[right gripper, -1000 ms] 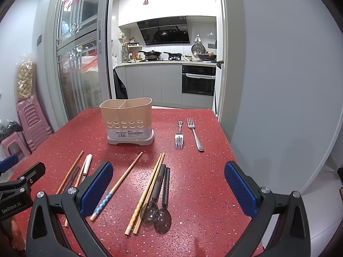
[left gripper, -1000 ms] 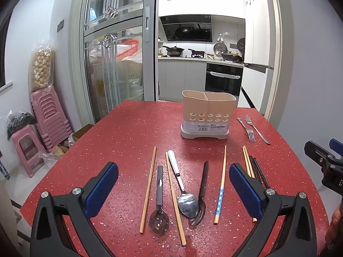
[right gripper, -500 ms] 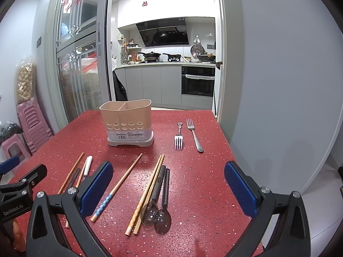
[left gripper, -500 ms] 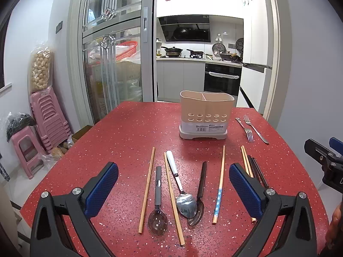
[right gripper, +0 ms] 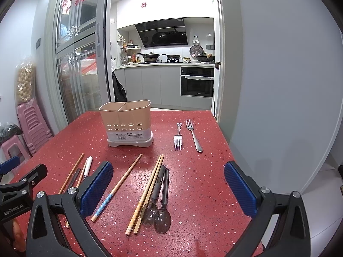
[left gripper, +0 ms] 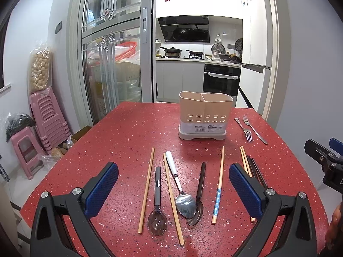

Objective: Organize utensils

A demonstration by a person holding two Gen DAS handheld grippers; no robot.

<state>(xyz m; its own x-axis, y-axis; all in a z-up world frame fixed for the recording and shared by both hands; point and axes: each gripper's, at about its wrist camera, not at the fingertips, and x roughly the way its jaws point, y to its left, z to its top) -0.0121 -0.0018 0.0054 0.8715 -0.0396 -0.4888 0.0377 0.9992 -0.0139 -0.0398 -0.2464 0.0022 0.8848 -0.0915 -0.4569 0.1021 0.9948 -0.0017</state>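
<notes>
A red speckled table (left gripper: 120, 132) carried a beige two-compartment holder (left gripper: 205, 115) at its far middle. Both the left gripper (left gripper: 173, 187) and right gripper (right gripper: 168, 187) hovered wide apart, gripping nothing. Chopsticks (right gripper: 144, 194), spoons (left gripper: 186, 202) and two forks (right gripper: 186, 135) lay nearer, outside the holder.

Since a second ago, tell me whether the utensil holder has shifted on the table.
No. In the right wrist view the utensil holder keeps its place left of the two forks on the red table.
</notes>
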